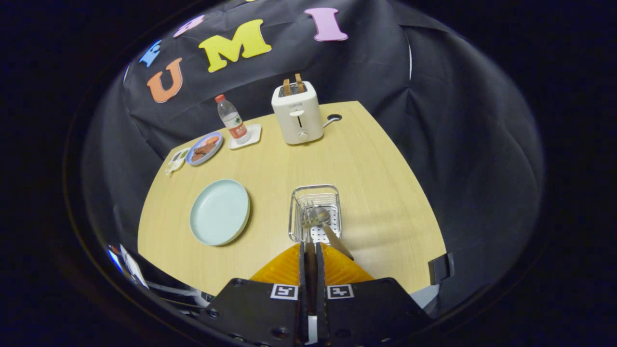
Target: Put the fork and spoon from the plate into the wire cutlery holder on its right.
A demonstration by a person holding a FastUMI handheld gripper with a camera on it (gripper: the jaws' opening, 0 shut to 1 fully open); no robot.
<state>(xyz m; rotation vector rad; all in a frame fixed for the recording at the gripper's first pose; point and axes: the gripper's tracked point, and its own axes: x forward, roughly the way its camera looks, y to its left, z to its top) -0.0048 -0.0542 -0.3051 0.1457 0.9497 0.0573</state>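
Fork, shiny metal, clamped in nearly closed gripper; handle hidden. Spoon leans in square wire holder.

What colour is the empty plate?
Pale mint green, plain; the plate shows best in the gripper view, left of the wire basket.

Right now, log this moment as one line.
gripper: fingers shut on fork handle | fork head over wire cutlery holder | spoon leaning in holder | plate bare, left of holder
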